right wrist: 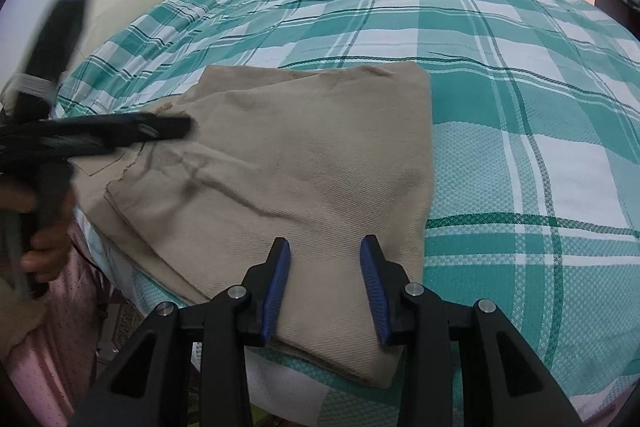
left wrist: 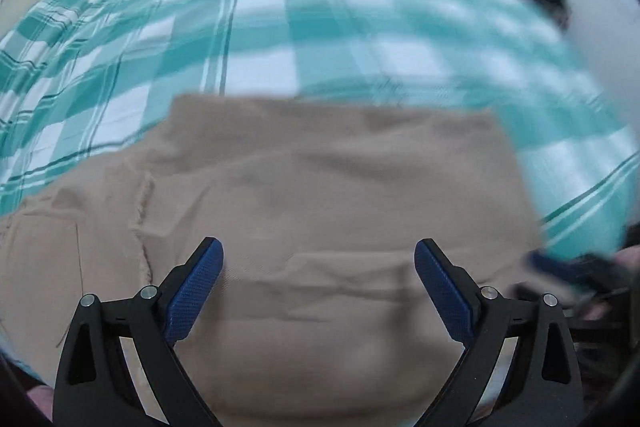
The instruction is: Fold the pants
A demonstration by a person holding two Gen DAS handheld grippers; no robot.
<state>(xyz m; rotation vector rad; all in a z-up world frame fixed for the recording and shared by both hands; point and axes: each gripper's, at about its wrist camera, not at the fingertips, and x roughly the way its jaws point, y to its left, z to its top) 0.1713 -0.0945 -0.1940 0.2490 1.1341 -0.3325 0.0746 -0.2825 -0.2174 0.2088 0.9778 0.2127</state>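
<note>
Right wrist view: my right gripper (right wrist: 325,281) has its jaws partly apart over the near edge of the folded khaki pants (right wrist: 288,163), clamping nothing. My left gripper (left wrist: 319,277) gapes wide above the pants, which lie on the green checked bedspread (right wrist: 520,99).

Tan pants (right wrist: 304,163) folded, lying flat at near edge of bed (right wrist: 520,107)

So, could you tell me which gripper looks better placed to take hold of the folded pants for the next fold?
Probably the right gripper: its open fingers straddle the near corner of the pants, so an edge is within reach. The left gripper hangs wide open over mid-cloth with no edge between its fingers.
</note>
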